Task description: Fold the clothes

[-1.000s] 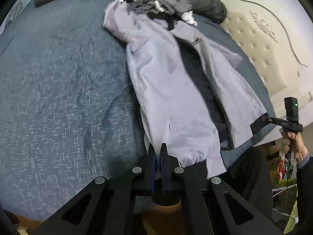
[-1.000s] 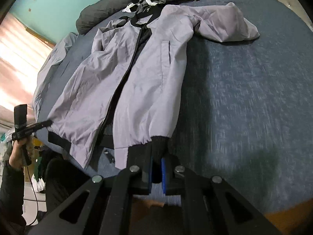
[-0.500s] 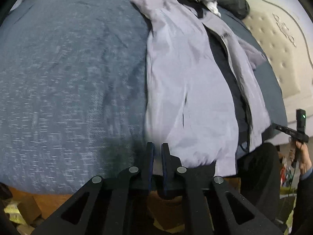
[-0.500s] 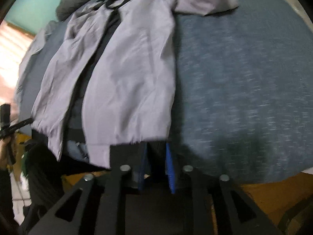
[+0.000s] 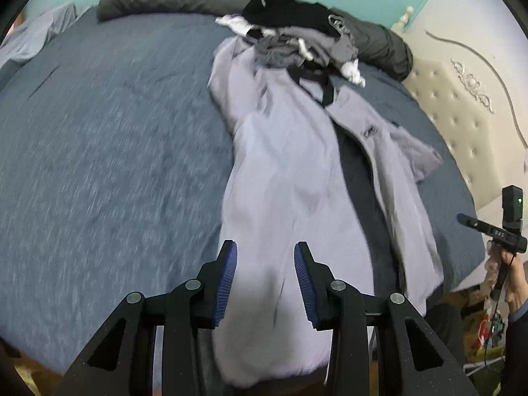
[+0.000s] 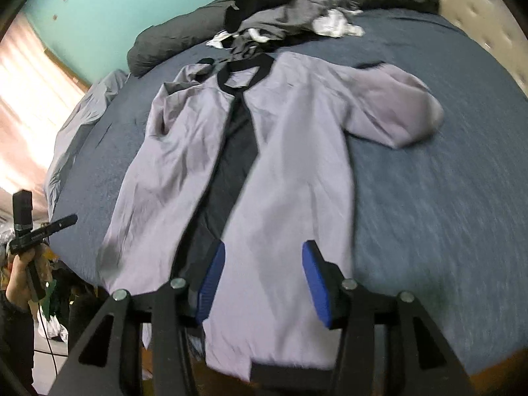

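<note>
Bed (image 6: 429,214): lilac jacket (image 6: 290,181) spread | far edge: clothes pile (image 6: 280,16)

Lilac jacket (image 6: 290,178), unzipped, flat on bed

Teal wall (image 6: 109,3) behind a bed (image 6: 445,204) with cream tufted headboard (image 5: 462,125)

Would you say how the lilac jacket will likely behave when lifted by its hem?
The lilac jacket looks thin and creased, so it probably drapes limply. Its smooth sheen suggests it may slip. It lies unzipped, so the panels would likely swing apart.
</note>
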The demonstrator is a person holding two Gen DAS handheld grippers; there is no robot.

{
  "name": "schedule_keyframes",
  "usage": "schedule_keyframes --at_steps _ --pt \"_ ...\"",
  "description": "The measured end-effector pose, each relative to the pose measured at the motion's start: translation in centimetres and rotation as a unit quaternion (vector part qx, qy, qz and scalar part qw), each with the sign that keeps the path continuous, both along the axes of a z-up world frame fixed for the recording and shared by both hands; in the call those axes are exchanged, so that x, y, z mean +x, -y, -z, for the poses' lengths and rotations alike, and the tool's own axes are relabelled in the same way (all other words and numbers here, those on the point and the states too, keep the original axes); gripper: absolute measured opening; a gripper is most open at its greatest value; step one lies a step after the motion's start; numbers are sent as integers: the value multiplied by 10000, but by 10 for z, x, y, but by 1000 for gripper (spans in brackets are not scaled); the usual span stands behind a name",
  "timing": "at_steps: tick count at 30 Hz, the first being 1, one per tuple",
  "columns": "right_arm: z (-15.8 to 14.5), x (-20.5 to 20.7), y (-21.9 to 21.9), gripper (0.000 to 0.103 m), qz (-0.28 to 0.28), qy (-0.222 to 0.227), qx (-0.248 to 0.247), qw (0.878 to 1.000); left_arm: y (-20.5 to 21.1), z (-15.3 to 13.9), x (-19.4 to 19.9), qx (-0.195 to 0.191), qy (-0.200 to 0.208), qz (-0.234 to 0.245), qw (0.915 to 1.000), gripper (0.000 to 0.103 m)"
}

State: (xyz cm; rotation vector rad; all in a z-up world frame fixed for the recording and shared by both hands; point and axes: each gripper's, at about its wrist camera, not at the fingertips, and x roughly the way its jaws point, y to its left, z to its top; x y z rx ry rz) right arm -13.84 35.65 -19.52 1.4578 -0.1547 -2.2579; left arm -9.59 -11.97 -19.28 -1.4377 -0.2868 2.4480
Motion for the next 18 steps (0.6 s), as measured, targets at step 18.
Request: schedule_keyframes --at_steps 18 --pt "67 -155 132 50 -269 37 773 9966 -37 65 -102 92 -646 -369 9972 64"
